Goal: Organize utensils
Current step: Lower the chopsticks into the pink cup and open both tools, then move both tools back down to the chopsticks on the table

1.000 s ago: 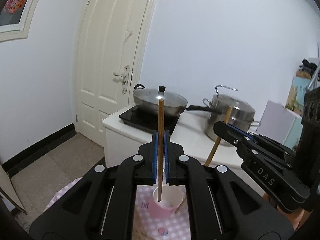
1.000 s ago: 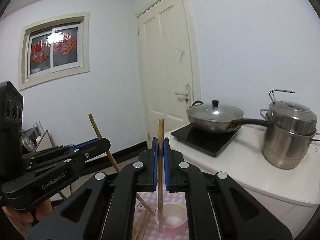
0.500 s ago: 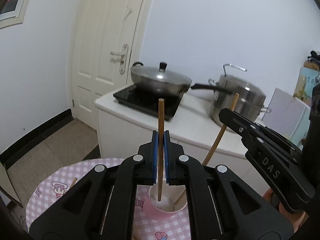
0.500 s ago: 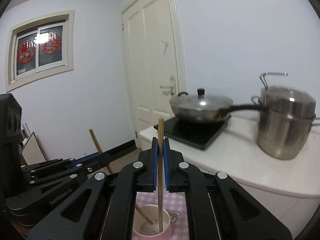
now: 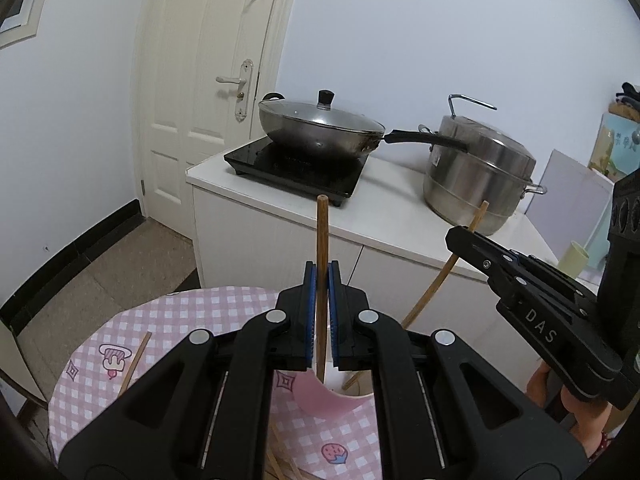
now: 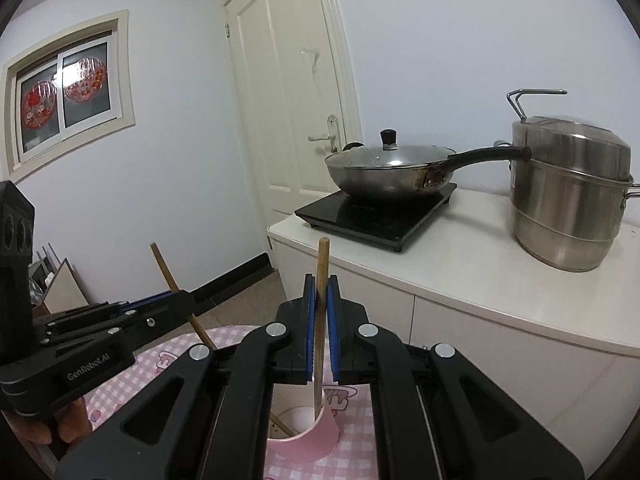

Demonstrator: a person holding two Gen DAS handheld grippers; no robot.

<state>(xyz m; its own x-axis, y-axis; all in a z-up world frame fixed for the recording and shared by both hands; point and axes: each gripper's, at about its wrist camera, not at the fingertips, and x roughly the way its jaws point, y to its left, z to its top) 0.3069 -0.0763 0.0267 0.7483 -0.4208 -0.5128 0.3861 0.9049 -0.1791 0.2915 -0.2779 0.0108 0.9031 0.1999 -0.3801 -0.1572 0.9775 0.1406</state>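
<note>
Nearest us, the left gripper (image 5: pixel 321 276) has its blue pads clamped tight on a chopstick (image 5: pixel 321 264), held upright, upper end sticking up past the jaws, lower end down inside the pink cup (image 5: pixel 316 396). The right gripper (image 6: pixel 320 288) is the same: pads pinched hard on its own chopstick (image 6: pixel 321 280), near vertical, lower tip inside the cup (image 6: pixel 316 436). In the left view we see the right gripper (image 5: pixel 454 236) coming in from the right with its stick (image 5: pixel 436 284) slanting down into the cup; in the right view the left gripper (image 6: pixel 188 300) comes in from the left, its stick (image 6: pixel 172 280) slanting down, and a stick end shows inside the cup. We cannot tell if either tip touches the cup's bottom. The cup stands upright on a pink checked tablecloth (image 5: pixel 192 320). A loose chopstick (image 5: pixel 136 360) lies on the cloth left of the cup, and more stick ends (image 5: pixel 280 468) poke out at the near edge under the left gripper. A hand (image 5: pixel 560 396) grips the right gripper's handle. Behind the table is a white counter (image 6: pixel 460 276) with a black cooktop (image 6: pixel 376 216), a lidded wok (image 6: pixel 392 168) on it, and a steel pot (image 6: pixel 568 196) just beside. Farthest back are a white door (image 6: pixel 296 92) and a window (image 6: pixel 64 92).
</note>
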